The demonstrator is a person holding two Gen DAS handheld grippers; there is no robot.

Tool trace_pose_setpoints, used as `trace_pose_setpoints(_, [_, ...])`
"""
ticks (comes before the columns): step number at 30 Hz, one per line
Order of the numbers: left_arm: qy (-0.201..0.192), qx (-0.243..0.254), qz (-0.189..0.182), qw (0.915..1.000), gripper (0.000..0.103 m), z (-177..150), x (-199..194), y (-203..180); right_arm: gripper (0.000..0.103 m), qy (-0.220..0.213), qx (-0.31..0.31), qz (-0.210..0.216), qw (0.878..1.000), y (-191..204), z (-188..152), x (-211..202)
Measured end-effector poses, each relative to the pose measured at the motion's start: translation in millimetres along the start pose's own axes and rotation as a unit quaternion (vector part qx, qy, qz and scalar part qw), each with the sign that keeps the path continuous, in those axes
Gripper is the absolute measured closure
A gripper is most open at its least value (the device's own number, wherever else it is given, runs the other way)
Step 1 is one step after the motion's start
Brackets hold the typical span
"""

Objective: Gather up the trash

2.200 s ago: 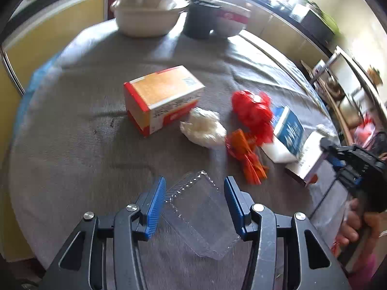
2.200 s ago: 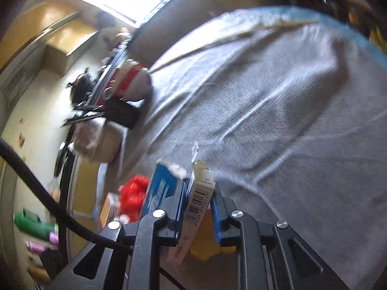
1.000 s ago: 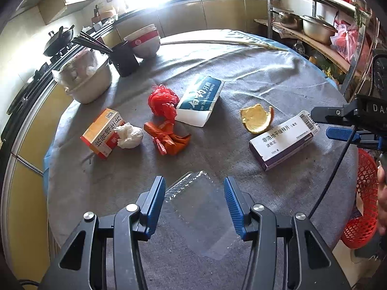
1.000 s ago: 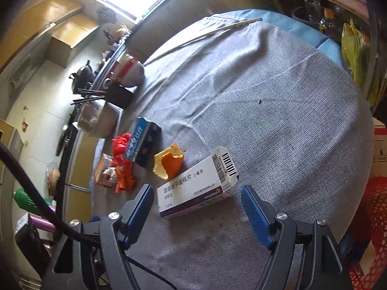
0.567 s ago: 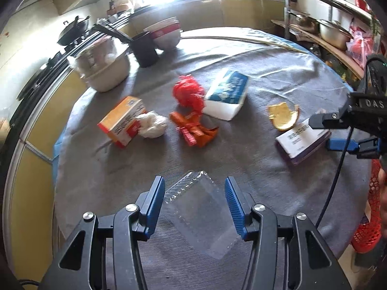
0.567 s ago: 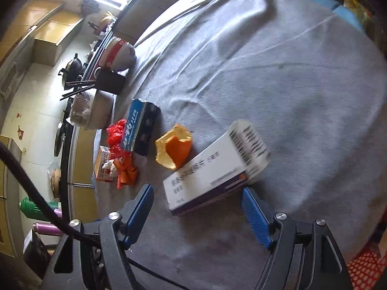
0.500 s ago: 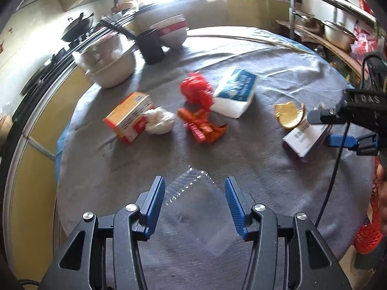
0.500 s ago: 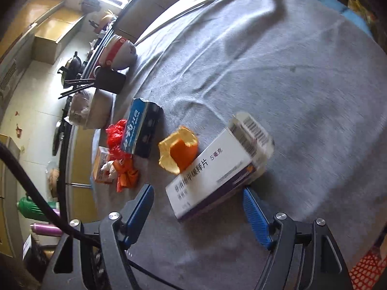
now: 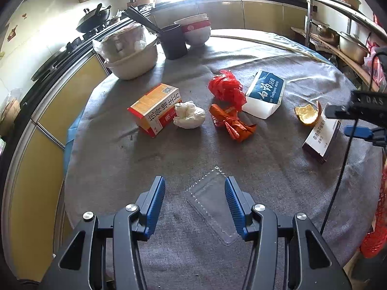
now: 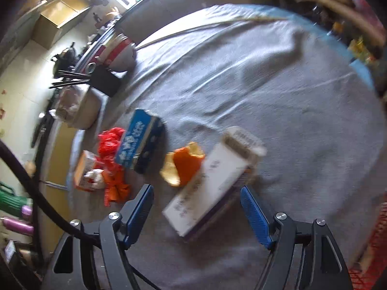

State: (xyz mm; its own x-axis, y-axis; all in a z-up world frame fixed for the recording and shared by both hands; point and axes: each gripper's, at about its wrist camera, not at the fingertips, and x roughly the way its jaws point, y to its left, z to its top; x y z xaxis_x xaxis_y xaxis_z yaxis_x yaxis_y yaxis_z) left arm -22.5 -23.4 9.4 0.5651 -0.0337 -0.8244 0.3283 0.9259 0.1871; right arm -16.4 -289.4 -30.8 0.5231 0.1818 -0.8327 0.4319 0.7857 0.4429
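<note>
My left gripper (image 9: 195, 201) pinching clear tray (image 9: 211, 206), not binned; right gripper (image 10: 197, 213) spread around white box (image 10: 212, 188); remaining litter ahead untouched.

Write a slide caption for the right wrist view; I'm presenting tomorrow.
Open right hand-held gripper straddles a white medicine box beside orange peel on the grey-clothed table.
</note>
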Motion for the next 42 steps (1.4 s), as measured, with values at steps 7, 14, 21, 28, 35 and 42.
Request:
trace_pose_setpoints(7, [-0.003,-0.002,-0.009,1.0000,0.050,-1.5,-1.4,1.4,0.026,0.026,-0.001,-0.054,0.998,-3.2,-0.7,7.4])
trace_pose_setpoints(14, [0.007,-0.020,-0.034,0.9992,0.049,-4.8,2.4,12.3,0.024,0.034,-0.004,-0.044,0.998,9.4,4.7,25.7])
trace_pose_setpoints(21, [0.017,-0.093,-0.079,0.9923,0.040,-13.1,7.4,48.6,0.024,0.025,-0.074,-0.107,0.991,36.8,8.2,39.9])
trace_pose_setpoints(28, [0.060,-0.161,-0.168,0.9707,0.034,-12.3,13.3,59.2,0.035,-0.007,-0.220,-0.155,0.963,53.4,-27.4,40.5])
trace_pose_setpoints(35, [0.121,-0.136,-0.177,0.9673,0.032,2.6,33.0,13.5,0.048,-0.021,-0.223,-0.140,0.964,17.4,-40.7,14.9])
trace_pose_setpoints(42, [0.112,-0.110,-0.144,0.9769,0.044,-3.3,44.3,-10.0,0.049,-0.033,-0.167,-0.058,0.984,-33.5,-51.8,-24.5])
